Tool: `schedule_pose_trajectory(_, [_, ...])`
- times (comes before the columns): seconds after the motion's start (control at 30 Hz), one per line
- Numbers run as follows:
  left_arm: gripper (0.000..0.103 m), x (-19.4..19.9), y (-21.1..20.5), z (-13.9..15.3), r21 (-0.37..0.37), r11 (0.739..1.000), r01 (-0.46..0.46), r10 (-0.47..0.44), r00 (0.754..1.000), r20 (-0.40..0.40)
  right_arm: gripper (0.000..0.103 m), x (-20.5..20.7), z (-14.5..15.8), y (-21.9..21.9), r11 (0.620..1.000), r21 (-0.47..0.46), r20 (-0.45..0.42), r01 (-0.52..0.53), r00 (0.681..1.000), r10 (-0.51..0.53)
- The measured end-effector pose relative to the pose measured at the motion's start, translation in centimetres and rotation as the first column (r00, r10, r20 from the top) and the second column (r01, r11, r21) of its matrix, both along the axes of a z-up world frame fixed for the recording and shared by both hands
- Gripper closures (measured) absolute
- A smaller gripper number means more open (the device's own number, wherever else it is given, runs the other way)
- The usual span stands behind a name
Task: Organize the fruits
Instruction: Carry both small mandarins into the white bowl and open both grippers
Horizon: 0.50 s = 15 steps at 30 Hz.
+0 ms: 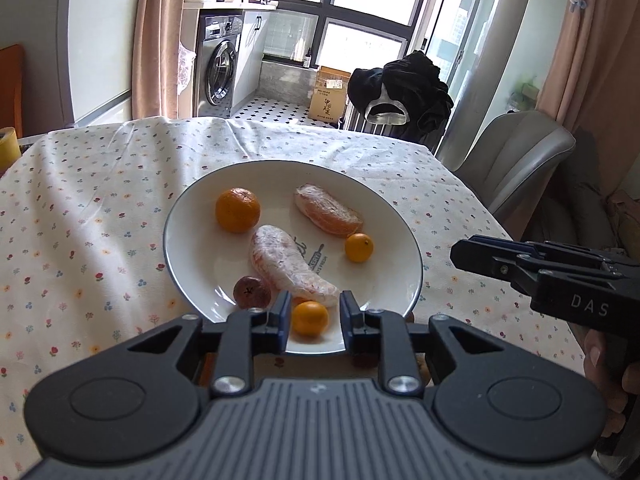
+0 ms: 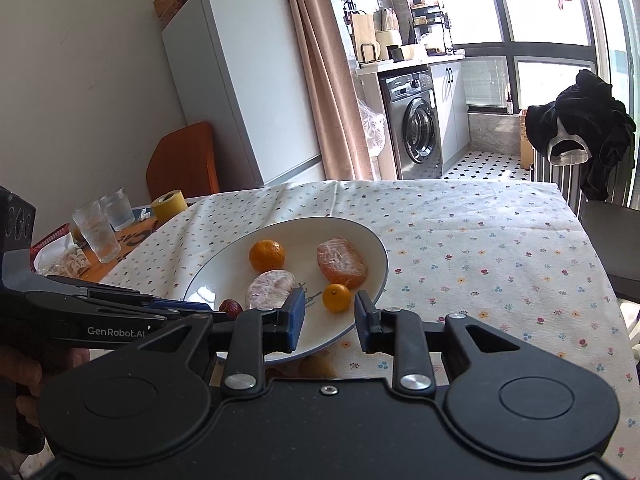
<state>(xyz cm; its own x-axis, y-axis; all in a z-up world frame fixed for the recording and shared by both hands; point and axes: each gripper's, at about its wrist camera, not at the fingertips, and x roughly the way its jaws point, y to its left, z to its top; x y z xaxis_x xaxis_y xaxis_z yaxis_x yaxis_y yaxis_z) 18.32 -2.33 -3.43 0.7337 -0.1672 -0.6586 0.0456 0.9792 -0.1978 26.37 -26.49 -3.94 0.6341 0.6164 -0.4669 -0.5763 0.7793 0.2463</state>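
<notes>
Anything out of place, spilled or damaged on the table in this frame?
Nothing looks spilled or broken. The plate sits level on the tablecloth, holding whole oranges and two peeled pieces wrapped in film. One oddity: something brownish lies on the cloth under the plate's near rim, mostly hidden, so I cannot identify it.

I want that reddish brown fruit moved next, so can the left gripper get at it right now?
Probably yes. The left gripper is open at the plate's near rim, and the reddish brown fruit lies just off its left finger, uncovered. The pale peeled segment touching it leaves little room.
</notes>
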Motion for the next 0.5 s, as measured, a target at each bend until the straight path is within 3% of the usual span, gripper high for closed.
schedule_pose_trajectory(0.3, [0.077, -1.8, 2.5, 1.6, -0.018, 0.998, -0.063, 0.063, 0.998, 0.021, 0.071, -1.2, 0.8, -0.2, 1.0, -0.012, 0.007, 0.028, 1.0, -0.028])
schedule_pose_trajectory(0.4, [0.073, -2.6, 3.3, 2.0, -0.025, 0.996, -0.082, 0.083, 0.996, 0.025, 0.068, -1.8, 1.3, -0.2, 0.999, -0.02, 0.02, 0.034, 0.999, -0.034])
schedule_pose_trajectory(0.5, [0.062, -3.5, 4.1, 2.4, -0.023, 0.995, -0.099, 0.1, 0.994, 0.036, 0.065, -2.4, 1.6, -0.1, 0.999, -0.021, 0.028, 0.039, 0.999, -0.038])
